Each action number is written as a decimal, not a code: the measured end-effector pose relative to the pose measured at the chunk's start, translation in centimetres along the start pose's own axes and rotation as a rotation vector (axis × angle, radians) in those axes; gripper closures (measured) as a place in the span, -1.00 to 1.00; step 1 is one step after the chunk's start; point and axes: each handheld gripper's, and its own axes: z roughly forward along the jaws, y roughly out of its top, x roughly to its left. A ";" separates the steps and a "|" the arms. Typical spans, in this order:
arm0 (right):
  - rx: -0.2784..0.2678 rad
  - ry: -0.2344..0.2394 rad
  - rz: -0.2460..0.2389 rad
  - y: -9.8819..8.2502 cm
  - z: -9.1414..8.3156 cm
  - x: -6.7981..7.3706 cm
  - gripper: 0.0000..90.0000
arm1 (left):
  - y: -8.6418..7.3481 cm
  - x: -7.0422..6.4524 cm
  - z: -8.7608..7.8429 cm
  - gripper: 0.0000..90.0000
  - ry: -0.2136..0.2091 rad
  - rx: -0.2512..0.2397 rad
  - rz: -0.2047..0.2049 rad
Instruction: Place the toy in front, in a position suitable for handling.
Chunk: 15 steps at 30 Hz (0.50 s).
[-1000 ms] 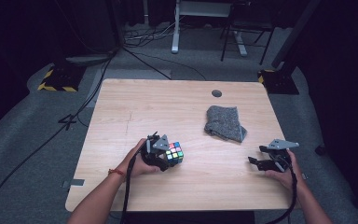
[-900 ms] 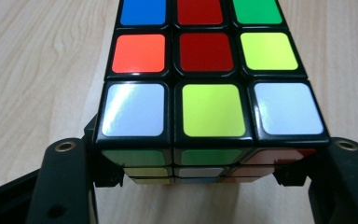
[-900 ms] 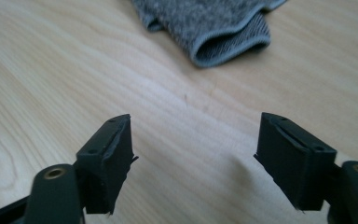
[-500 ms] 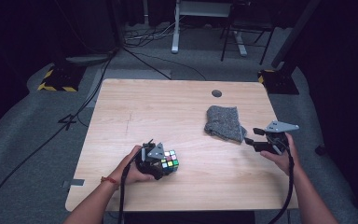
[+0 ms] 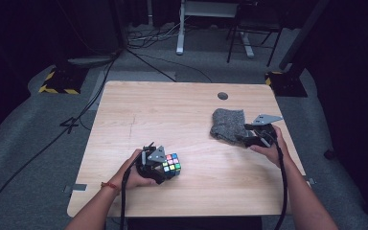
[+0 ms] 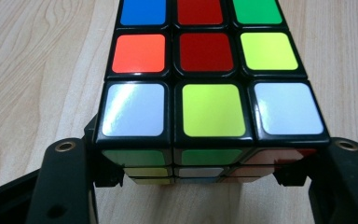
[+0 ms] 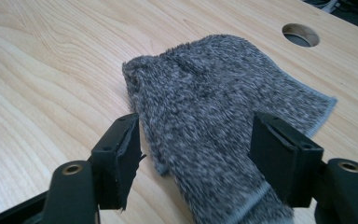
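Left gripper (image 5: 165, 167), black two-jaw tool under grey three-cornered plate, low at table's near-left, clamped on multicoloured plastic puzzle cube (image 5: 171, 165). In left gripper view, jaws flank cube (image 6: 209, 88) at its near lower corners, pressed against both side faces; cube sits square between them, top face up, resting on wood. Top row nearest camera: white, yellow, white stickers; next row orange, red, yellow; far row blue, red, green. Left hand (image 5: 133, 172) wrapped round gripper body, cable trailing back along forearm.

Right gripper (image 5: 247, 139), same black build with grey plate, at table's right side, jaws apart, just been opening slightly. Aimed at grey fuzzy knitted cloth (image 5: 227, 124), tips at cloth's near-right edge in high view. In right gripper view, cloth (image 7: 214, 112) lies flat and crumpled between and beyond jaws; left pad just beside cloth's left fold, right pad over cloth's right part, neither visibly pinching fabric. Contact with cloth hard to tell from these angles. Right hand (image 5: 268, 148) behind gripper, cable running down forearm.

Cube and cloth well apart, cube near-left, cloth right of centre. Light wooden rectangular table (image 5: 172, 115) under both; round cable hole (image 5: 223, 96) in top just beyond cloth.
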 end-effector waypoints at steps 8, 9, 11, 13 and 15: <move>0.016 -0.003 -0.005 0.6 2.3 0.1 -0.27 | -0.5 0.5 0.2 -0.25 0.006 0.023 -0.011; 0.024 0.002 -0.004 0.6 2.6 0.1 -0.28 | -0.5 0.6 0.2 -0.25 0.007 0.027 -0.013; 0.050 -0.008 0.001 0.6 3.4 0.2 -0.30 | -0.5 0.6 0.3 -0.25 0.008 0.034 -0.008; 0.055 -0.002 0.008 0.8 4.0 0.2 -0.31 | -0.6 0.7 0.3 -0.25 0.005 0.031 -0.011; 0.063 -0.007 0.020 0.9 4.5 0.1 -0.32 | -0.6 0.6 0.1 -0.25 0.004 0.028 -0.008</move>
